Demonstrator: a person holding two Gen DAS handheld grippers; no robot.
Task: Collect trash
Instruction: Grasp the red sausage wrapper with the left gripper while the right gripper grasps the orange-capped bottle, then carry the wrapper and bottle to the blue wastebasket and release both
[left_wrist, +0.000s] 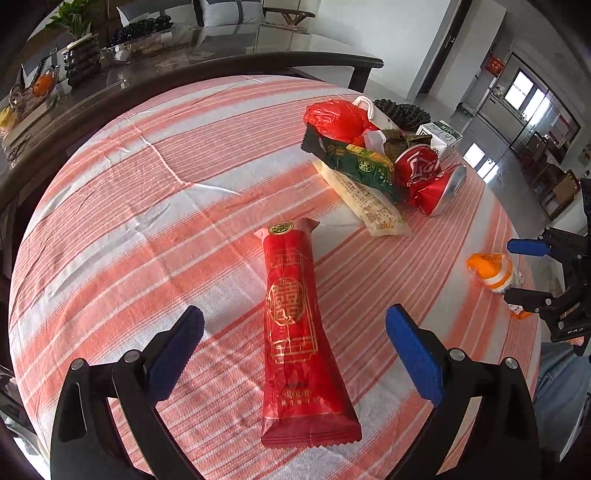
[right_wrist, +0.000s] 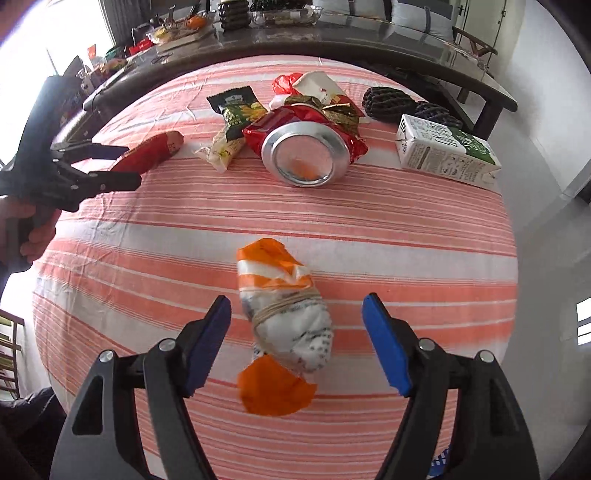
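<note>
Straddling a long red wrapper (left_wrist: 299, 332) with its blue fingers (left_wrist: 173, 354) spread wide and holding nothing, the left gripper (left_wrist: 295, 354) hangs over the striped tablecloth (left_wrist: 110, 221). The right gripper (right_wrist: 295, 343), equally wide and empty, brackets an orange-and-white packet (right_wrist: 284, 317) bound with string. Farther back lie a crushed red can (right_wrist: 303, 155), a green wrapper (right_wrist: 240, 110) and a milk carton (right_wrist: 443, 151), heaped close together. Both pickups appear to be in the approach stage; next, each gripper likely must drop and close on its piece.
</note>
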